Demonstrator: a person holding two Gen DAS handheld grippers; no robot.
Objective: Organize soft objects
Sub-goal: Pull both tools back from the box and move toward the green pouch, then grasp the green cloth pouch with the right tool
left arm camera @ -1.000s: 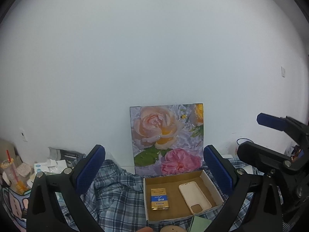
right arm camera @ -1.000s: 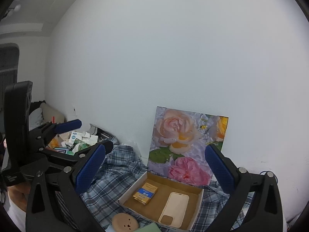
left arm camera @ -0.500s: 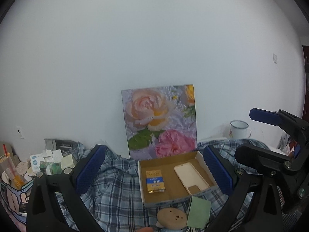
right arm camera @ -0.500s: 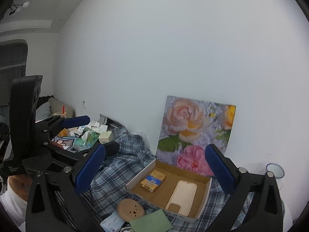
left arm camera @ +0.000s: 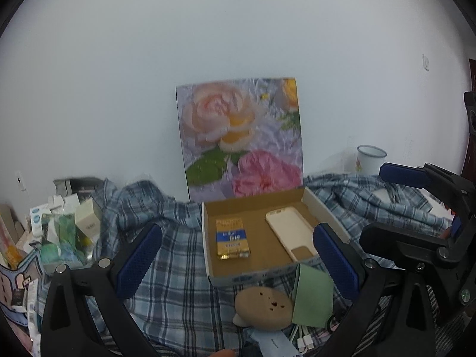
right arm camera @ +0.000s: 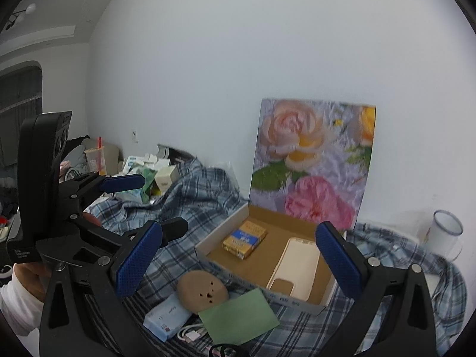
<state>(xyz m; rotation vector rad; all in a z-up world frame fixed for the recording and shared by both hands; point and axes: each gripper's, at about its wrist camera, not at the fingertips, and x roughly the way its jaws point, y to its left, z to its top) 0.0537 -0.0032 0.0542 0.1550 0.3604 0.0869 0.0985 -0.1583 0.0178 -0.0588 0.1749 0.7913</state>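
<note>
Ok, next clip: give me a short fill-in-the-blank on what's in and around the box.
1. The cardboard box holds a gold packet and a cream ____.
2. Both pairs of jaws stand ____.
3. The round tan plush lies ____ the box.
4. The cloth under the box is ____-patterned.

Missing: phone case; open; outside; plaid

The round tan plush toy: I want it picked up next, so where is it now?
The round tan plush toy lies on the plaid cloth just in front of the cardboard box, against the green cloth.
</note>
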